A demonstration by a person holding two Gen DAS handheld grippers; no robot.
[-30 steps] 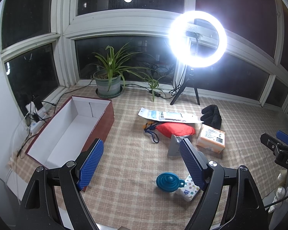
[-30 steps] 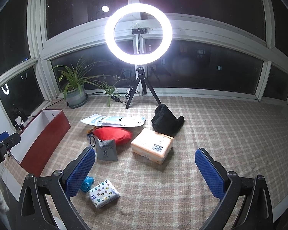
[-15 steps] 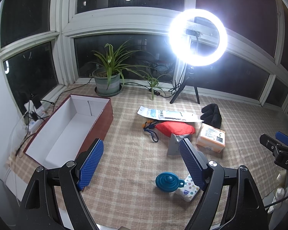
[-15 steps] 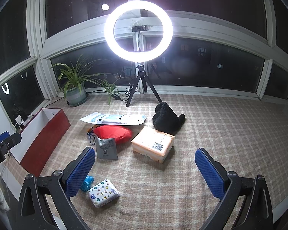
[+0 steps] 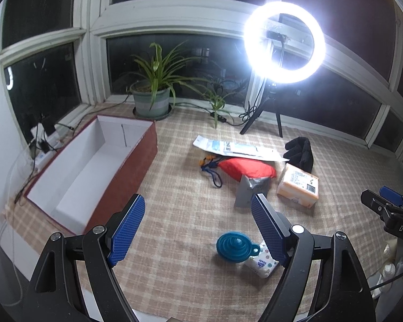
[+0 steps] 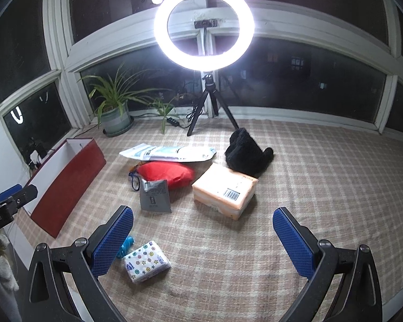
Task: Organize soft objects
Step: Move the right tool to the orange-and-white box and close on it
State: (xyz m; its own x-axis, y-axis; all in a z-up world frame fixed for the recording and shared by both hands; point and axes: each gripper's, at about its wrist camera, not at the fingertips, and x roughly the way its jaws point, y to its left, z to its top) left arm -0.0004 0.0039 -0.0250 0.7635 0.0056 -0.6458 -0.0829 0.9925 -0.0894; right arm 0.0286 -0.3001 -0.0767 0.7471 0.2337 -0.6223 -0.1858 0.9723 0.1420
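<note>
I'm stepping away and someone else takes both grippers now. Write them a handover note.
Left gripper: jaws open, holding nothing, above the cloth near the blue funnel.
Right gripper: jaws open, holding nothing.
The red box on the left has nothing in it.
On the cloth lie the red pouch, black plush, orange pack, grey packet, white flat bag and patterned tissue pack.
Done: nothing sorted.
Left: probably move the soft items into the box.
</note>
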